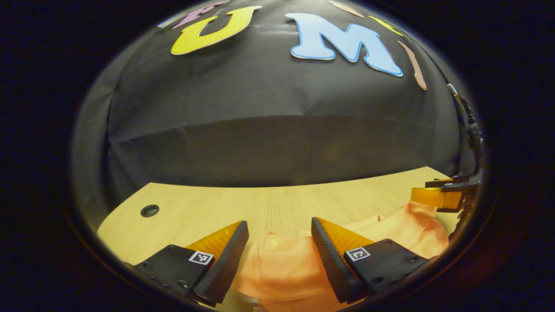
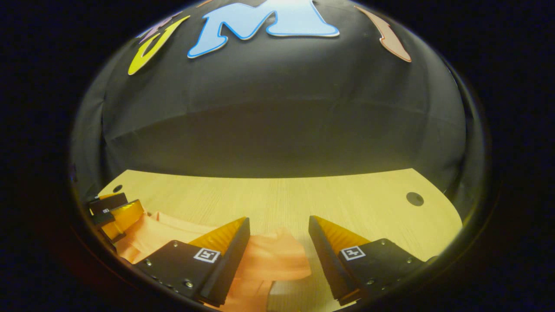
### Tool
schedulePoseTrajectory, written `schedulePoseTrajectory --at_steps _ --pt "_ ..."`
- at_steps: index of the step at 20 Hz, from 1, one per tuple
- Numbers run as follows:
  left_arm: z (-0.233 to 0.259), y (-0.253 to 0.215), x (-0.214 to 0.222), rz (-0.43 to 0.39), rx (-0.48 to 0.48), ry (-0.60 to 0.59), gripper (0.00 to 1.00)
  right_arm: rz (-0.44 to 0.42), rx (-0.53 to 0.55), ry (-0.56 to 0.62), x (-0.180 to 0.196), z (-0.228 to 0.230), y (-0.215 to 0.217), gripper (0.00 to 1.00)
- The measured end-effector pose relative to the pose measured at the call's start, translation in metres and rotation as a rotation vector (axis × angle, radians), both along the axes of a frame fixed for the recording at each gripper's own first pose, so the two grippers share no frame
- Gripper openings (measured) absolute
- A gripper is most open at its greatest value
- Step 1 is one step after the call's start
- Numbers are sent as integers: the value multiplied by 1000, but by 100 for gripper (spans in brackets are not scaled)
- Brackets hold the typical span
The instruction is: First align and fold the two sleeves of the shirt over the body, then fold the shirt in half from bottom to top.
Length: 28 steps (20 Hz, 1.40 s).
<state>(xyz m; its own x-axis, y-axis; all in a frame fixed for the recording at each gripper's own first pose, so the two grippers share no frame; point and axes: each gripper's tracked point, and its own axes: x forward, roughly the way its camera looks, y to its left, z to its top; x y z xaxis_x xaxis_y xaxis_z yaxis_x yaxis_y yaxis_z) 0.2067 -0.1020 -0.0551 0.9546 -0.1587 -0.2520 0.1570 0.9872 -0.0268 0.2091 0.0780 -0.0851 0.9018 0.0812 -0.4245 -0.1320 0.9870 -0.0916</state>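
1. The crumpled orange fabric shirt (image 1: 282, 268) ran off the bottom of the left gripper view, so its sleeves and hem could not be told apart.
2. In the right gripper view the same shirt (image 2: 269, 260) was partly hidden behind that gripper's fingers (image 2: 225, 251).
3. The far gripper (image 1: 446, 195) was cut at the edge; its jaw state was unclear.

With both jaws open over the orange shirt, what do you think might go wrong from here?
1. The shirt lies bunched between the open left gripper, so closing may pinch several layers rather than one sleeve.
2. The right gripper hovers over a crumpled cloth edge; its grasp may miss.
3. The two grippers work close together on the table and might collide.
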Motion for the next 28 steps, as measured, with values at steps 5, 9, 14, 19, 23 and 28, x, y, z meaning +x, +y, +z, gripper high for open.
schedulePoseTrajectory --at_steps 5,9,14,19,23,28 --pt "7 18 -21 52 -27 15 96 3 -6 -34 -20 15 2 86" --pt "33 28 -56 77 -92 -17 97 7 7 -85 -57 36 5 82" --pt "61 24 -131 59 -114 -79 95 22 14 -153 -132 59 10 86" --pt "79 27 -211 48 -65 -161 95 58 -5 -232 -213 63 17 82" --pt "73 19 -280 18 -54 -221 95 69 -26 -328 -274 69 17 85" --pt "59 22 -347 15 -50 -272 95 77 -7 -357 -324 61 20 85"
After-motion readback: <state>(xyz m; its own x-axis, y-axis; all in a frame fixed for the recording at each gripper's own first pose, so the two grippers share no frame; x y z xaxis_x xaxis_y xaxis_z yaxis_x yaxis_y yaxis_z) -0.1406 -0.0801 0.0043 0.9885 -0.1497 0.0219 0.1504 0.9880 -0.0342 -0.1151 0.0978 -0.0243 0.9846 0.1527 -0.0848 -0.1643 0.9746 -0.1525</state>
